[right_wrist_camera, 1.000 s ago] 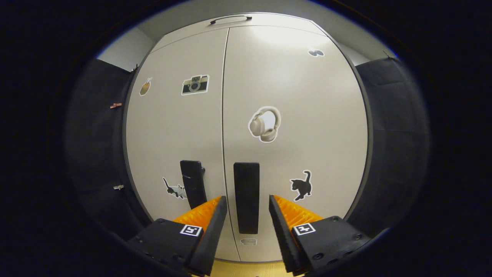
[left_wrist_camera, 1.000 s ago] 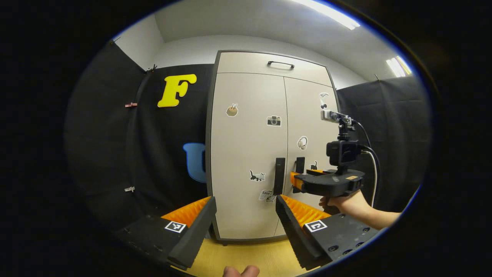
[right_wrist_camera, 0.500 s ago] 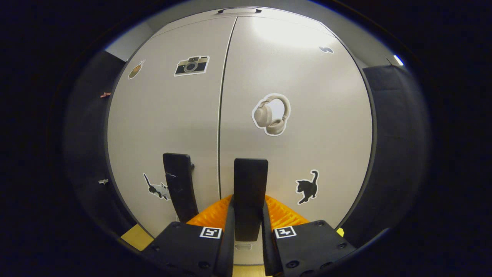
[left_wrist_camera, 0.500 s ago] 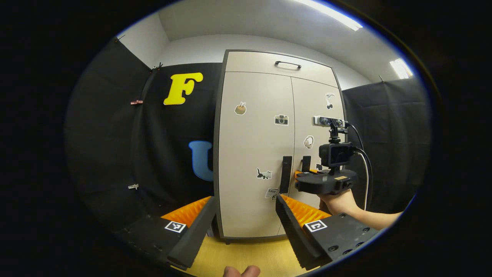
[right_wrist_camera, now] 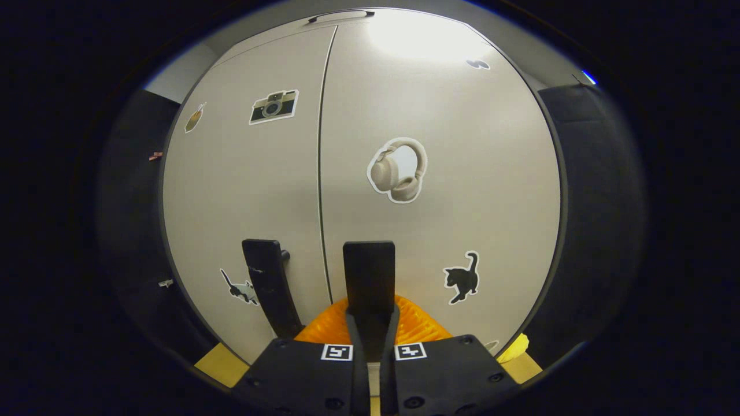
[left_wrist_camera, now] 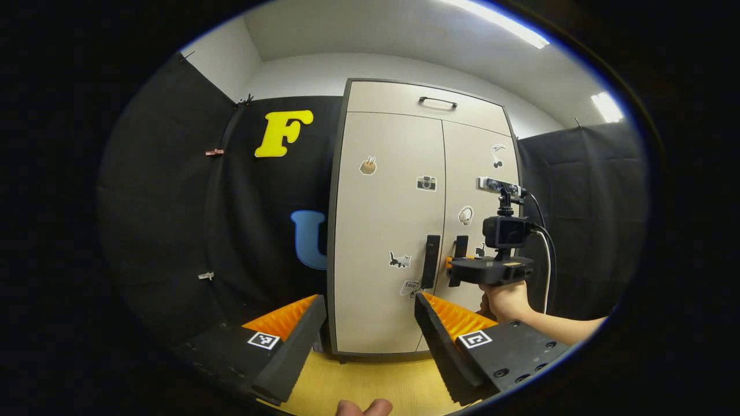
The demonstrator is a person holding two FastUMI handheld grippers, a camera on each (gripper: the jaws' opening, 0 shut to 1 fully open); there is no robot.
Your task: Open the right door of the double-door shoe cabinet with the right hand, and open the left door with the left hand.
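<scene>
Right gripper [right_wrist_camera: 370,323]: fingers closed tight on the lower part of the black flat vertical bar handle [right_wrist_camera: 369,274] of the right door [right_wrist_camera: 462,150], one finger each side, handle's top sticking up above them. The left gripper view shows the same clamp from the side, a hand [left_wrist_camera: 504,300] holding the right gripper under its body. Both beige flat doors look flush and shut; the centre seam is a thin even line.

Left gripper [left_wrist_camera: 370,323]: fingers spread wide, holding nothing, well back from the tall beige double-door shoe cabinet [left_wrist_camera: 341,231] and aimed roughly at its lower middle. The left door [left_wrist_camera: 387,231] has its own black bar handle [left_wrist_camera: 430,261], just left of the seam and untouched.

Step in hand, judged: pull the right door open. Best done by pulling straight back first, then following the arc about the hinge, likely on the outer right edge, while keeping the squeeze firm so the flat bar does not slip. Left gripper should wait clear of the swing, then go for the left handle. The wood-look floor [left_wrist_camera: 370,381] lies below the cabinet.
</scene>
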